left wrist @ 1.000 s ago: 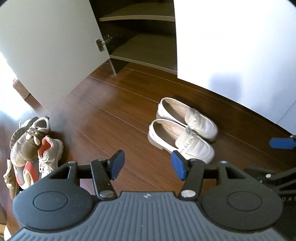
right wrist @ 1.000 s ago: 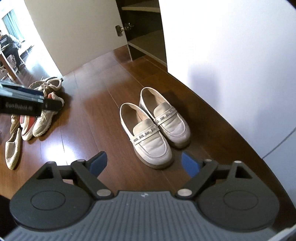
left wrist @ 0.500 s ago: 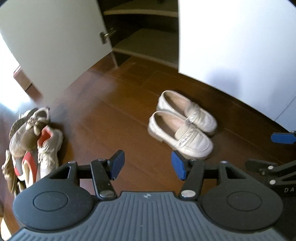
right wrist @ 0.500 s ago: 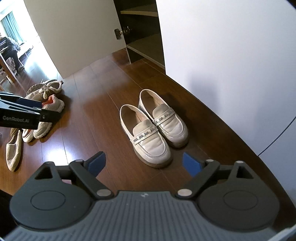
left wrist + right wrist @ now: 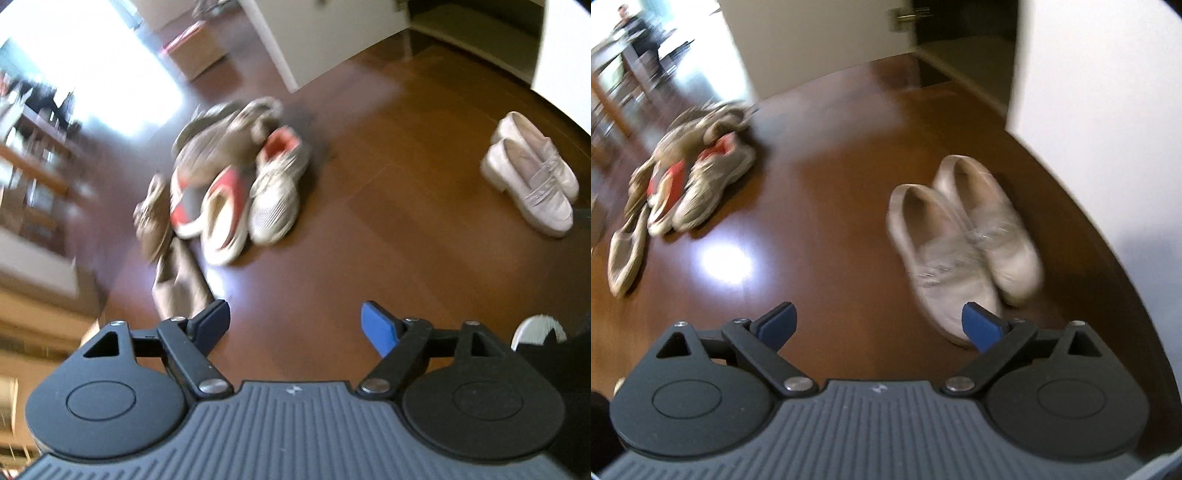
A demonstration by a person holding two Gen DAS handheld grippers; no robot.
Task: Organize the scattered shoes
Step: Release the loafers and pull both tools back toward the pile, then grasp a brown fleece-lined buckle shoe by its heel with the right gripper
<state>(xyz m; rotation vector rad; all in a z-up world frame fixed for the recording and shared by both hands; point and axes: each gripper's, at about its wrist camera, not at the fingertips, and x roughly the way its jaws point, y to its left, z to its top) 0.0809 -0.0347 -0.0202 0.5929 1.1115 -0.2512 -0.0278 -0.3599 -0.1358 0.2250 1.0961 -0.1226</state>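
Shoes lie on a dark wooden floor (image 5: 388, 229) in two groups, and no brand or writing on them can be read; both views are blurred. Nearest, the left gripper (image 5: 295, 321) points down at bare floor, its blue-padded fingers (image 5: 378, 325) opening with nothing between them. The right gripper (image 5: 879, 319) is likewise opening and empty, its right finger just in front of the toe of the loafers (image 5: 964, 236), a cream pair set side by side and touching.

Taking that pair as the landmark: well to its left sits the heap of scattered shoes (image 5: 236, 184), where white sneakers with orange-red linings (image 5: 273, 199) lie against a brownish sneaker (image 5: 221, 147) piled behind them, and a flat tan slipper (image 5: 626, 251) rests at the heap's near-left edge. Between heap and loafers the floor shows only a bright glare patch. Beyond the loafers stands the shoe cabinet (image 5: 964, 48), its white door (image 5: 820, 44) open, a white panel (image 5: 1108, 92) to its right. Far left of the heap, a person (image 5: 635, 26) sits in a bright room.
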